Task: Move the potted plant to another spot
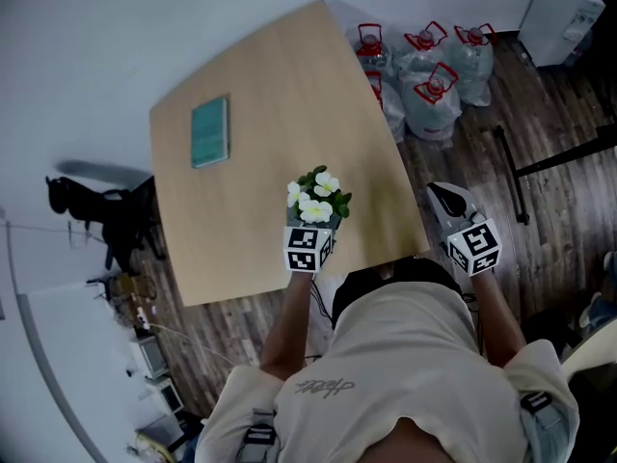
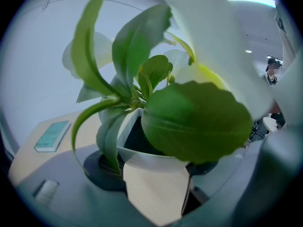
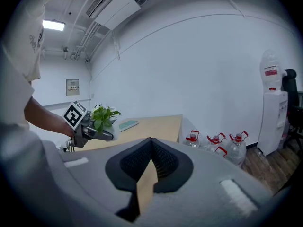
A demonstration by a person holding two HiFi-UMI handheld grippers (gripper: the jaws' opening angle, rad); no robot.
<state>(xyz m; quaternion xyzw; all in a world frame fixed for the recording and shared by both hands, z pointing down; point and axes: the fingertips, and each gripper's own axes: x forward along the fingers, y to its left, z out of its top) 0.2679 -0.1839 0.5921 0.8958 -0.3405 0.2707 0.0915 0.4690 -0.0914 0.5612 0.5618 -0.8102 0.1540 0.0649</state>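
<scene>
While L claw (image 1: pixel 314 228) grips potted plant (image 1: pixel 318 199) — book (image 1: pixel 209 132), jugs (image 1: pixel 431 90) sit apart.

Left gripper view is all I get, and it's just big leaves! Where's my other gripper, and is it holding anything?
Observer: The right gripper is just past the table's right edge, its tongs shut and empty.
Operator: Is there stuff on the floor there?
Observer: Yes, water jugs with red handles stand on the floor farther along that edge.
Operator: Whereabouts is my plant?
Observer: The potted plant, clamped in the left gripper, is by the table's near edge, far from the teal book.
</scene>
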